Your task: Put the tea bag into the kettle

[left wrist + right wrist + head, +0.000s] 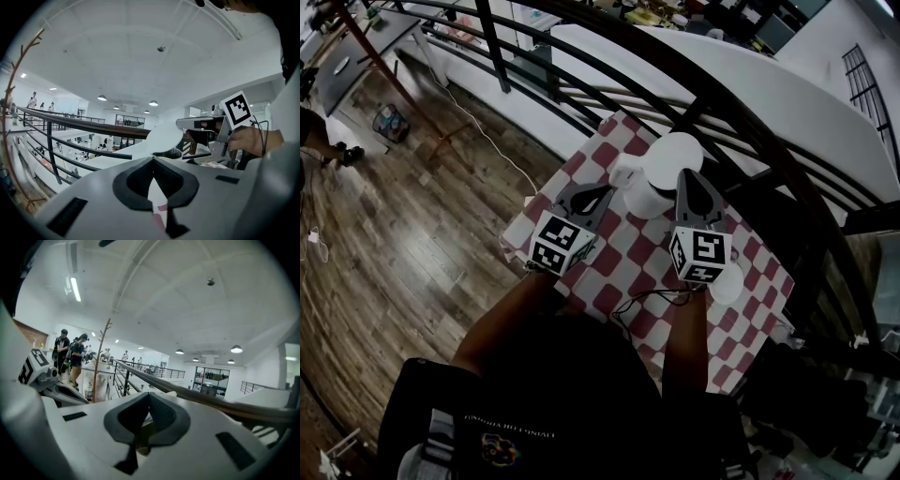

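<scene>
Tan and small, the thing pinched in the right gripper (149, 395) looks to be the tea bag (144, 433), with the fingers pressed together on it. I cannot tell its long axis. In the head view this gripper's tip sits at the right edge of the white kettle (649, 192), whose lid (164, 138) stands open, so the mouth lies just ahead and slightly left. The left gripper (602, 192), fingers together and empty, points at the kettle's other side over the checked desk (750, 281). No brand shows on the kettle, and the shirt print is illegible.
</scene>
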### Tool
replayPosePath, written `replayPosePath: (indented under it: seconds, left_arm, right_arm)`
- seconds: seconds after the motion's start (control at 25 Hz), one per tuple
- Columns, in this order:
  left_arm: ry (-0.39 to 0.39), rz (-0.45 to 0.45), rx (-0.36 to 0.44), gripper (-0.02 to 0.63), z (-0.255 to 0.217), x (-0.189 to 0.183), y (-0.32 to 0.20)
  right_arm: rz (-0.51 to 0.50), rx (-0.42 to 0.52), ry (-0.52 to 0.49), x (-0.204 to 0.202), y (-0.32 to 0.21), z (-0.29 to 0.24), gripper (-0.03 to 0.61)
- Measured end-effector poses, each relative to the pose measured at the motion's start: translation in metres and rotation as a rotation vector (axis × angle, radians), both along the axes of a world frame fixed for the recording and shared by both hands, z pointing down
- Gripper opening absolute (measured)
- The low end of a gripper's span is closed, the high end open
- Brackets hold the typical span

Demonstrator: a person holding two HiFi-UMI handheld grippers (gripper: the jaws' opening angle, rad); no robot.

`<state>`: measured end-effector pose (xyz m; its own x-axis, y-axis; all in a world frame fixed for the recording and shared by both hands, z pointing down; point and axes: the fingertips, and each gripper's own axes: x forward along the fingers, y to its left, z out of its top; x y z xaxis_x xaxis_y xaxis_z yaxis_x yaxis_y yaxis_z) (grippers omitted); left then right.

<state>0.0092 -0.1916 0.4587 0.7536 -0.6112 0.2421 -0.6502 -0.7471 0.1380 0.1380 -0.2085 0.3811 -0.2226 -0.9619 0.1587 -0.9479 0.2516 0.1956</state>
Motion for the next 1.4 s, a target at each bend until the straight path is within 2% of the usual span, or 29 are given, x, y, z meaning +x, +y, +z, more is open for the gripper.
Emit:
replayPosePath:
  seconds: [0.12,0.24,0.36,0.44,0.56,0.72,0.96,1.12,1.28,1.4]
  left_arm:
    - [-0.001,0.002,0.0,0.003,0.0,0.001,0.001]
    - [-0.001,0.004,-0.008,0.003,-0.001,0.002,0.004]
    - [0.0,0.009,-0.01,0.003,0.0,0.003,0.005]
    - [0.0,0.014,-0.015,0.003,0.001,0.004,0.006]
    - [-0.001,0.02,-0.02,0.003,0.003,0.005,0.008]
    - [-0.003,0.024,-0.021,0.003,0.004,0.006,0.011]
    - [-0.006,0.031,-0.022,0.003,0.003,0.008,0.012]
    - [-0.007,0.029,-0.017,0.003,0.003,0.006,0.013]
    - [-0.005,0.037,-0.003,0.003,-0.003,0.006,0.014]
    - [0.001,0.044,0.001,0.003,-0.009,0.003,0.017]
  right_arm:
    - [0.01,0.004,-0.114,0.011,0.003,0.004,0.014]
    - [0.036,-0.005,-0.117,0.018,0.004,0.013,0.014]
    - [0.081,-0.095,-0.153,0.03,0.003,0.048,0.015]
    - [0.109,-0.142,-0.217,0.039,0.004,0.077,0.015]
    - [0.134,-0.108,-0.296,0.048,0.009,0.094,0.014]
    - [0.126,-0.09,-0.254,0.046,0.009,0.093,0.014]
    - [0.126,-0.08,-0.273,0.046,0.008,0.092,0.014]
    - [0.126,-0.11,-0.293,0.045,0.008,0.093,0.015]
    - [0.071,-0.177,-0.341,0.035,0.017,0.091,0.015]
    - [0.019,-0.17,-0.352,0.022,0.033,0.08,0.015]
